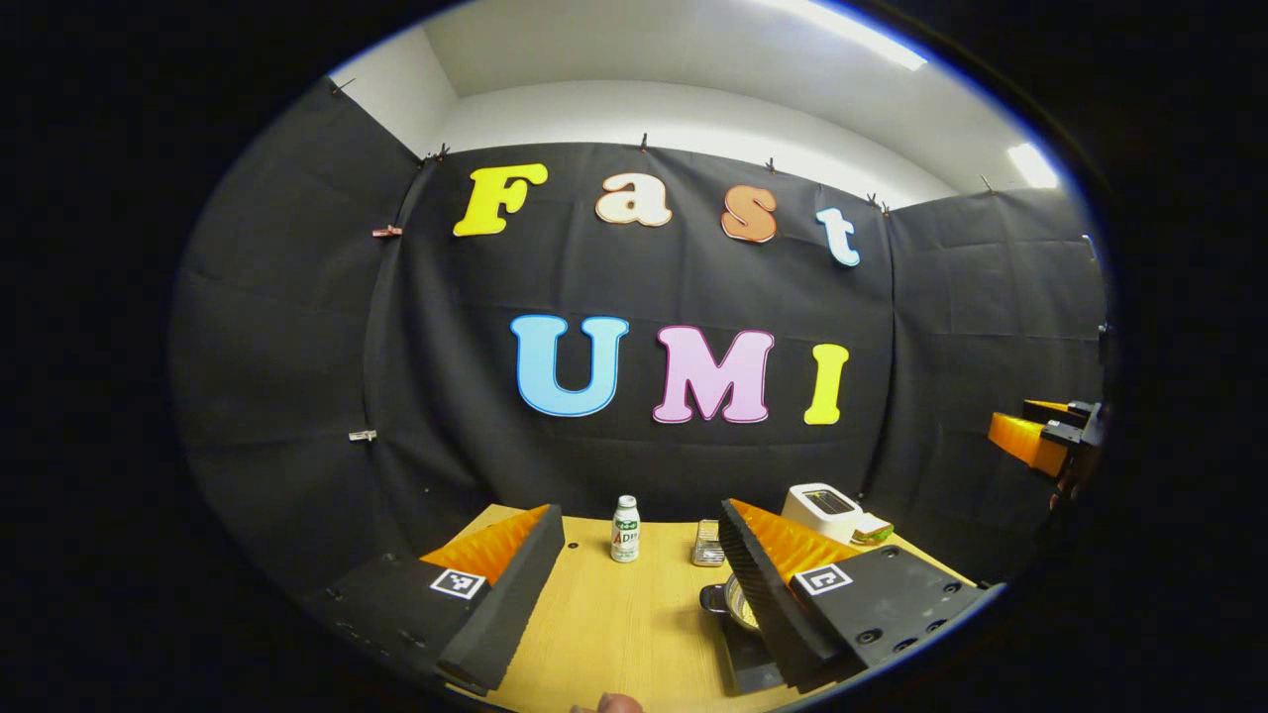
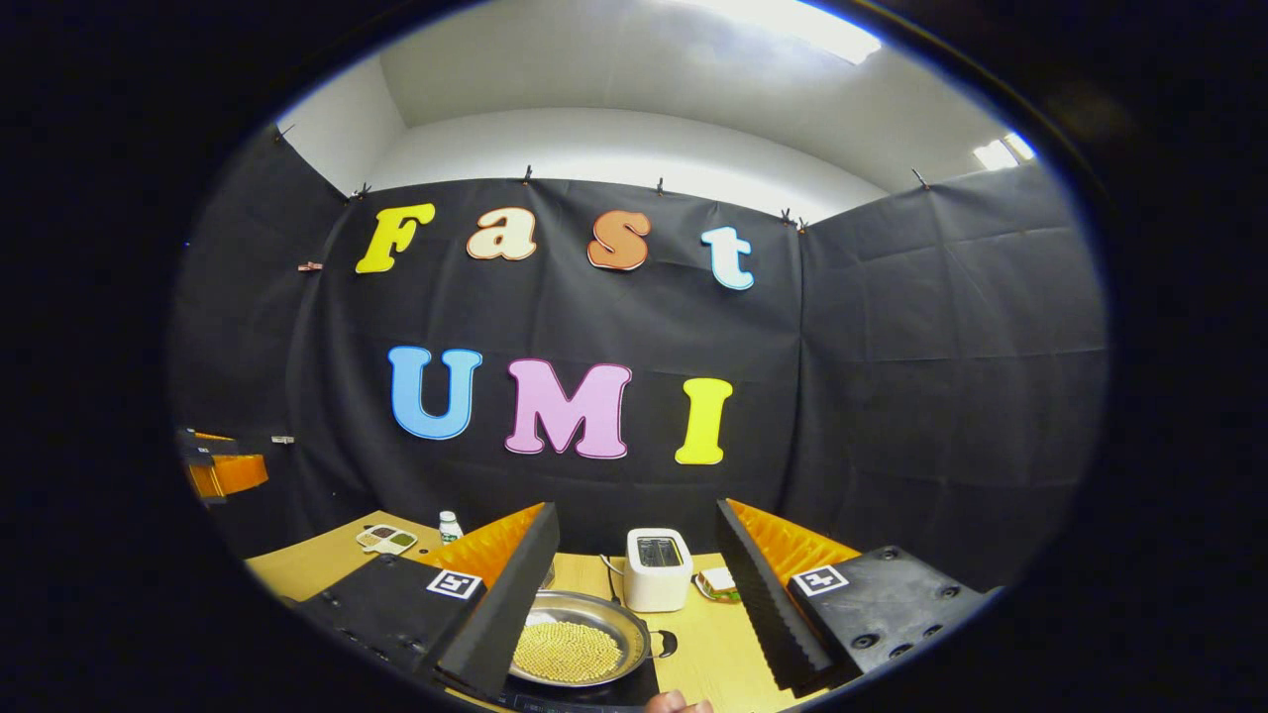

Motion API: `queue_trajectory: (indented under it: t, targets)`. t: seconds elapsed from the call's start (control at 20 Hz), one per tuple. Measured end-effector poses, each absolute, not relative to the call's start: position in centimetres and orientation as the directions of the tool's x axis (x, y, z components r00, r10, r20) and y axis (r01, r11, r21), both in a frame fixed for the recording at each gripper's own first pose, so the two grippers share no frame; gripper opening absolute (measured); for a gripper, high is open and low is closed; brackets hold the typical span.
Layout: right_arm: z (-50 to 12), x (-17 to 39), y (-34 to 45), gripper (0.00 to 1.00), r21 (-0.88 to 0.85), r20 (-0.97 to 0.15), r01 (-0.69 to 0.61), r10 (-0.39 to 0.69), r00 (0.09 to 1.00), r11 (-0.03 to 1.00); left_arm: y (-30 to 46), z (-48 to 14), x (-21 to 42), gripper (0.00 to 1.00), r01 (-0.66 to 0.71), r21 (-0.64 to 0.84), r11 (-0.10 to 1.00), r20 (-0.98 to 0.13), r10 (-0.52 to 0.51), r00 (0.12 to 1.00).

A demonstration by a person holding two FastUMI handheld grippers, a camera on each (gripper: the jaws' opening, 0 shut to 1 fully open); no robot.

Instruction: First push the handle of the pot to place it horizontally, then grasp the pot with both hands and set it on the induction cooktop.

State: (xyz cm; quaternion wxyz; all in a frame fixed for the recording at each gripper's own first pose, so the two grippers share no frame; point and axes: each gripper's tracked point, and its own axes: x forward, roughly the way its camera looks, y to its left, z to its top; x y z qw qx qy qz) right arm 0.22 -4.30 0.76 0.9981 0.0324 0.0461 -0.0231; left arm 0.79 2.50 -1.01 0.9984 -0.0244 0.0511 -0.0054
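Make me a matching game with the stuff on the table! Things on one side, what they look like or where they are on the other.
Things:
1. pot
2. toaster
3. bottle
4. right gripper

Descriptions:
A. white box with a dark top, behind the pot
B. open, with nothing between its fingers
C. small and white with a green label, standing upright
D. shiny metal, full of little yellow beads

Pairs: 1-D, 2-A, 3-C, 4-B
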Motion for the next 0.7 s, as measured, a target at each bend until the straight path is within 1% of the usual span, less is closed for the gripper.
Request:
queue_trajectory:
  t: [0.05,0.1,0.3,0.35,0.4,0.45,0.5,0.55,0.7]
  targets:
    - [0.6,0.3,-4.2,0.96,0.062,-0.098,0.047,-0.041,0.994,0.997,2.7,-0.9,0.8,1.00,0.004,-0.043,0.999,-0.099,-0.009,0.995]
    - [0.3,0.3,-4.1,0.98,0.066,-0.107,0.046,-0.038,0.994,0.997,2.8,-0.9,1.0,0.98,0.002,-0.037,0.999,-0.099,-0.005,0.995]
    - [-0.2,0.6,-4.2,0.98,0.075,-0.128,0.050,-0.040,0.991,0.996,2.0,-1.4,0.8,0.97,0.013,-0.042,0.999,-0.112,-0.018,0.994]
    - [-0.2,0.7,-4.1,0.96,0.078,-0.129,0.049,-0.038,0.991,0.996,2.0,-1.5,0.8,0.97,0.017,-0.048,0.999,-0.113,-0.022,0.993]
    - [-0.2,0.7,-4.1,0.96,0.079,-0.130,0.049,-0.039,0.991,0.996,1.8,-1.5,0.8,1.00,0.020,-0.053,0.998,-0.117,-0.027,0.993]
    - [-0.2,0.7,-4.0,0.95,0.080,-0.131,0.048,-0.038,0.991,0.996,1.8,-1.8,0.8,0.98,0.021,-0.055,0.998,-0.122,-0.028,0.992]
    - [-0.1,0.6,-4.0,0.99,0.078,-0.130,0.048,-0.038,0.991,0.996,1.9,-1.7,0.8,0.98,0.023,-0.055,0.998,-0.120,-0.029,0.992]
    - [-0.2,0.6,-4.0,0.98,0.075,-0.131,0.048,-0.038,0.991,0.996,1.8,-1.7,0.9,0.98,0.026,-0.053,0.998,-0.121,-0.032,0.992]
    - [-0.1,0.5,-3.9,0.98,0.067,-0.126,0.045,-0.037,0.991,0.997,1.6,-1.7,0.9,0.98,0.036,-0.043,0.998,-0.121,-0.041,0.992]
